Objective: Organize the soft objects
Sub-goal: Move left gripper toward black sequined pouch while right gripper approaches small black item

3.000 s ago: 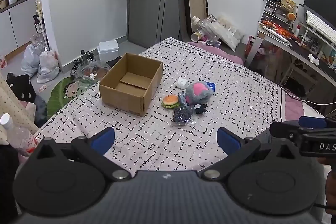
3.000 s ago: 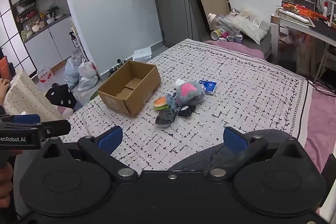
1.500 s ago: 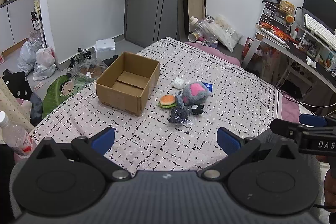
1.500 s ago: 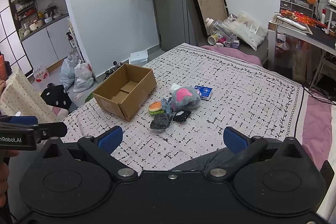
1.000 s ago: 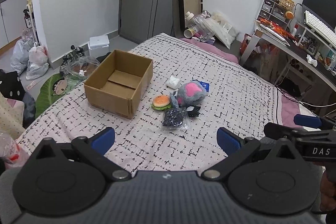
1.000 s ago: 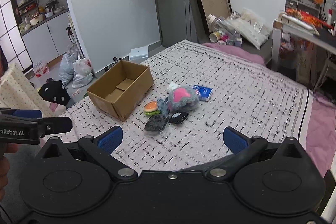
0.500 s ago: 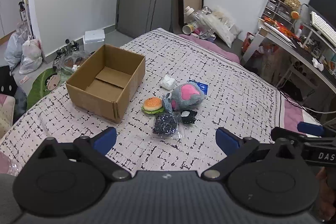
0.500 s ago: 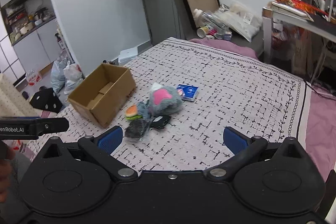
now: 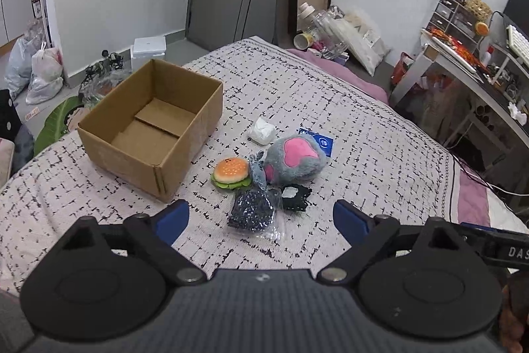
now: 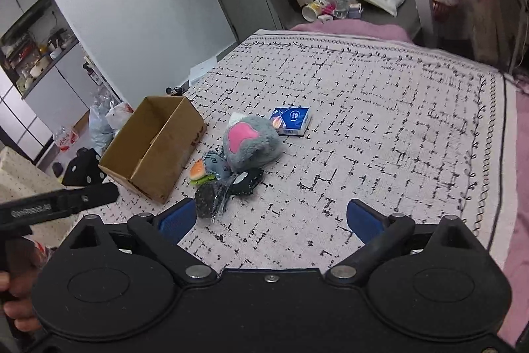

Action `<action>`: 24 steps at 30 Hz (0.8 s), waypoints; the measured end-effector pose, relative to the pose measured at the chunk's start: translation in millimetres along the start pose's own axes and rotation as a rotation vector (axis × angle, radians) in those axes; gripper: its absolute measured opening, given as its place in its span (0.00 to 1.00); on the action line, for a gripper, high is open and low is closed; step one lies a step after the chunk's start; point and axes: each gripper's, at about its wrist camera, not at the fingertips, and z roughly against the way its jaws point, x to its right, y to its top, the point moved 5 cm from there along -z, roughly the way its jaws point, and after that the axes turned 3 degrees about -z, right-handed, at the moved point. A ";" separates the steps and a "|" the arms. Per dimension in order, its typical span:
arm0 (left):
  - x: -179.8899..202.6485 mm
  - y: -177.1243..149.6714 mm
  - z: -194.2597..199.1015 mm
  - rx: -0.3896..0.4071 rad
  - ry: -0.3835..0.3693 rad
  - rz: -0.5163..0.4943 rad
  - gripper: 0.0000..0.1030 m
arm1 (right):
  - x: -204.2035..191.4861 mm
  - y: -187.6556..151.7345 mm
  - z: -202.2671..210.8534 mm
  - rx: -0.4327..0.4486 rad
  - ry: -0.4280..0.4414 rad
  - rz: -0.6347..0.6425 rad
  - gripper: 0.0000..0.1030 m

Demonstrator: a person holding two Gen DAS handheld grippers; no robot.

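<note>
The soft toys are all out on the bedspread, and none of them is in the cardboard box [image 9: 150, 134] yet, so we judge the tidying has not started. Our left gripper [image 9: 261, 220] stands wide with nothing between its blue pads [image 9: 172, 220]; its jaws have just been closing a little, on air only. Our right gripper [image 10: 269, 220] is likewise wide and bare, its jaws also having just narrowed slightly, with only patterned bedspread [image 10: 380, 128] showing between them.

Nearest to the left gripper lies a dark speckled packet in clear wrap [image 9: 253, 210], and just beside it a small black pouch [image 9: 294, 196]. Beyond these sit the burger toy [image 9: 230, 172] and a small blue plush [image 10: 216, 167], both touching or nearly touching the big grey and pink plush [image 9: 294, 161]. Behind the plush lie a white crumpled wad [image 9: 262, 130] and a blue tissue pack [image 10: 292, 119], the pack partly hidden by the plush in the left view.

The box stands open just left of the heap, close to the burger toy, and we see only its bare flaps inside. What is left, as we read it, is everything: pick up each soft thing and drop it in the box. Whether the tissue pack belongs with them we cannot tell.
</note>
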 end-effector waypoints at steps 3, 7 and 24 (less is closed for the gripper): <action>-2.2 1.4 -16.9 -0.025 0.009 0.010 0.89 | 1.7 5.6 -11.1 -0.023 0.038 -0.053 0.90; -6.4 6.4 -42.4 -0.071 0.021 0.043 0.88 | 2.8 12.6 -28.9 -0.040 0.047 -0.096 0.86; -8.5 13.0 -151.7 -0.292 0.235 0.253 0.84 | 29.8 19.7 -125.8 -0.211 0.057 -0.404 0.50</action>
